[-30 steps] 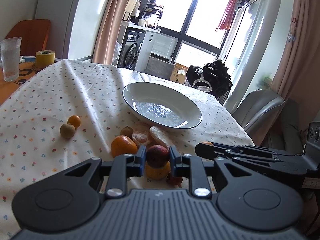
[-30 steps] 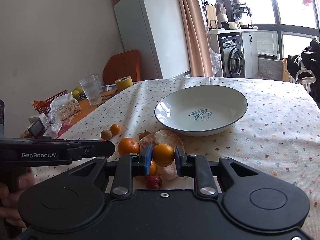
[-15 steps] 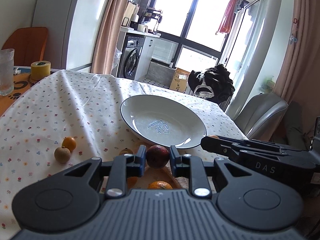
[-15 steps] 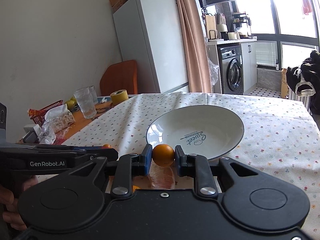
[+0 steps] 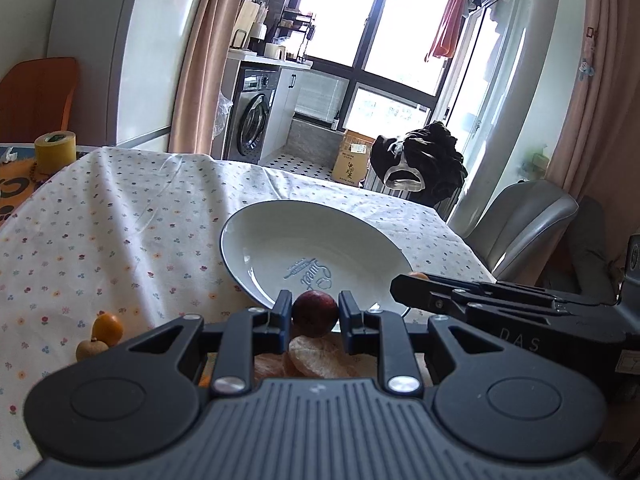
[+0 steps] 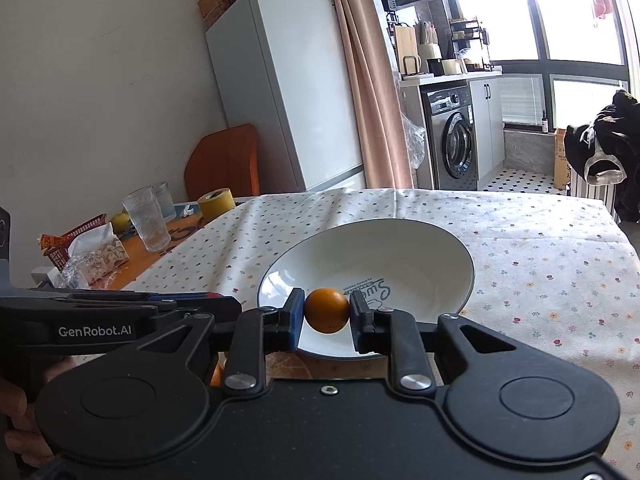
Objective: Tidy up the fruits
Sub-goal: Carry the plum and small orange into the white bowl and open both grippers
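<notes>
Currently, both handheld grippers carry fruit toward a white round ceramic plate with a dark rim [image 5: 240, 224], which sits empty on the floral tablecloth [image 5: 100, 224]. The left gripper [image 5: 314, 314] is clamped on a small dark red round fruit [image 5: 314, 313], held just short of the plate's near rim. The right gripper [image 6: 326, 312] pinches a small round orange citrus fruit [image 6: 326, 310] over the near edge of the plate. Peeled orange segments [image 5: 308, 358] lie below the left gripper; 2 more small fruits [image 5: 100, 336] sit to its left. Next, each gripper likely needs to reach forward over the plate, lower, and release gently.
</notes>
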The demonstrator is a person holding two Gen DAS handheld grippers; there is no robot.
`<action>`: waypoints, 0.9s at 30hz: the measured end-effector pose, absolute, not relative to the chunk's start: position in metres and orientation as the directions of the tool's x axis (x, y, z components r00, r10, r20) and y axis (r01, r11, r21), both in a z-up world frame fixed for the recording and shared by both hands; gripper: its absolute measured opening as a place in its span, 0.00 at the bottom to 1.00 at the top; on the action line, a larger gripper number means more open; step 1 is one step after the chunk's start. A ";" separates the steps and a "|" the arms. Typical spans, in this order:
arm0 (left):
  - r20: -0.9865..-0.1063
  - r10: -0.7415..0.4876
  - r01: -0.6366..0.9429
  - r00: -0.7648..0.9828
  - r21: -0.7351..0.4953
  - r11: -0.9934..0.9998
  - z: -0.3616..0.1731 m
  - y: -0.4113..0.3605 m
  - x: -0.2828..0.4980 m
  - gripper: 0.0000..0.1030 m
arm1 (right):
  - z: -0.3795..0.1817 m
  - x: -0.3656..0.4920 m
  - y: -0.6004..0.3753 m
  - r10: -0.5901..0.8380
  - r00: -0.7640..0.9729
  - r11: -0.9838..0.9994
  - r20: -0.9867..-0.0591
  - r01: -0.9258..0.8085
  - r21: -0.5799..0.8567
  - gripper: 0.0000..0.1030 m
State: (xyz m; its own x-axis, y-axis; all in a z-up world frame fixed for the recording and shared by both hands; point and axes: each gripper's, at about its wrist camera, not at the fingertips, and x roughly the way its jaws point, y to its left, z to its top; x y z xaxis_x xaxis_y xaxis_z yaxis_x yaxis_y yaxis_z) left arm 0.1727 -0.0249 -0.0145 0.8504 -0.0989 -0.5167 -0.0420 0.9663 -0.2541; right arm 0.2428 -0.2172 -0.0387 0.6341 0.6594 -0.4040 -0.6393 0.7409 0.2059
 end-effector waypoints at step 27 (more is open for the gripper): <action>-0.611 -0.133 -0.054 0.780 -0.279 0.959 -0.041 -0.018 0.229 0.27 | -0.066 0.279 -0.208 0.599 0.625 0.788 -0.501 -0.571 0.230 0.23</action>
